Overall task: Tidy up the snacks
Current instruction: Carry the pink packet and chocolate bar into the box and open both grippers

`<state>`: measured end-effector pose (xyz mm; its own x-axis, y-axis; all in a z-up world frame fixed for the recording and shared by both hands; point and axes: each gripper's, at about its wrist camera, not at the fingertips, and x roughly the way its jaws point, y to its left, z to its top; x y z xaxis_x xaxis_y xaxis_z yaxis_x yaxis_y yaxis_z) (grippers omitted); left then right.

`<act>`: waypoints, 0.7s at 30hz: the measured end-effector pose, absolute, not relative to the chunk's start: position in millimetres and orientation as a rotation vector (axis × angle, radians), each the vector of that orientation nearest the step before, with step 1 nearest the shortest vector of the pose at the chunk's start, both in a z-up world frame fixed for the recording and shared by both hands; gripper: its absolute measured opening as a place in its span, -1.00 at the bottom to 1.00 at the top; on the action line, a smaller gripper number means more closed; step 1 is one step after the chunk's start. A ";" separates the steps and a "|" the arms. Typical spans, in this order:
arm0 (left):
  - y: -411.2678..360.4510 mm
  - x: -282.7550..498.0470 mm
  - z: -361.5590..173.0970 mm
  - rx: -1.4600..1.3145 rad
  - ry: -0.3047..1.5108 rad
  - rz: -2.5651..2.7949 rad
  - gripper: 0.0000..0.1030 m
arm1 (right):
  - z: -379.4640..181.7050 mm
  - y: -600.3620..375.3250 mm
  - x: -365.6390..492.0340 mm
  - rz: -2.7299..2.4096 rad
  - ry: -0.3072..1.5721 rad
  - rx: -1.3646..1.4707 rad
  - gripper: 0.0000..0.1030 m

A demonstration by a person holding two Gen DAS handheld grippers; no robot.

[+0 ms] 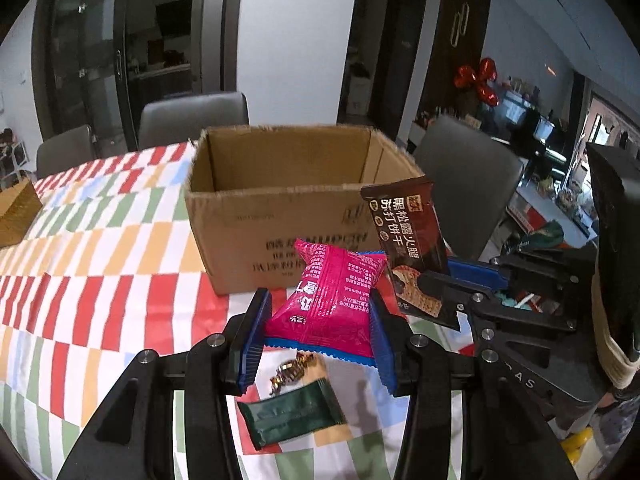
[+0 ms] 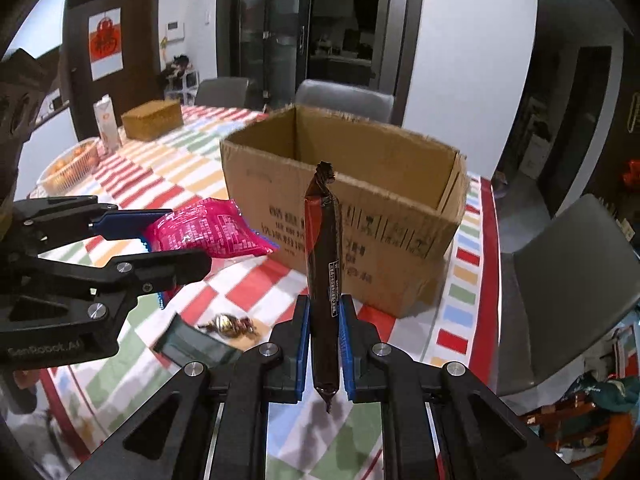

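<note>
While each gripper pinches a light, crinkly packet mid-body, left gripper (image 1: pixel 318 320) holds the pink pack (image 1: pixel 326 300), right gripper (image 2: pixel 325 340) the brown bar (image 2: pixel 324 264)

Two wrist views, aimed close over the table

The cardboard box (image 1: pixel 296 196) (image 2: pixel 344 208) is faced at 12 o'clock by both; box and tablecloth (image 1: pixel 92 264) (image 2: pixel 192 168) are shared.

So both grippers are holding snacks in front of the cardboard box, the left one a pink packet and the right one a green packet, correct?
Not quite. The right gripper holds a dark brown cracker packet, as the right wrist view shows; the green packet lies on the tablecloth. The left gripper does hold the pink packet, before the cardboard box.
</note>
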<state>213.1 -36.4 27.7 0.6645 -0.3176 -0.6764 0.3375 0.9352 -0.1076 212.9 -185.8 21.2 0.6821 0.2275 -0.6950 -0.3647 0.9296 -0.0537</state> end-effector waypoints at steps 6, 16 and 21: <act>-32.4 218.9 52.4 0.020 0.694 -0.356 -0.10 | 47.0 -185.8 211.8 0.330 0.684 -0.165 -0.71; -30.6 241.3 89.9 0.029 0.605 -0.333 -0.10 | 88.6 -191.5 222.3 0.300 0.575 -0.123 -0.71; -28.2 257.5 101.4 0.029 0.589 -0.333 -0.10 | 106.1 -191.8 234.3 0.292 0.541 -0.113 -0.71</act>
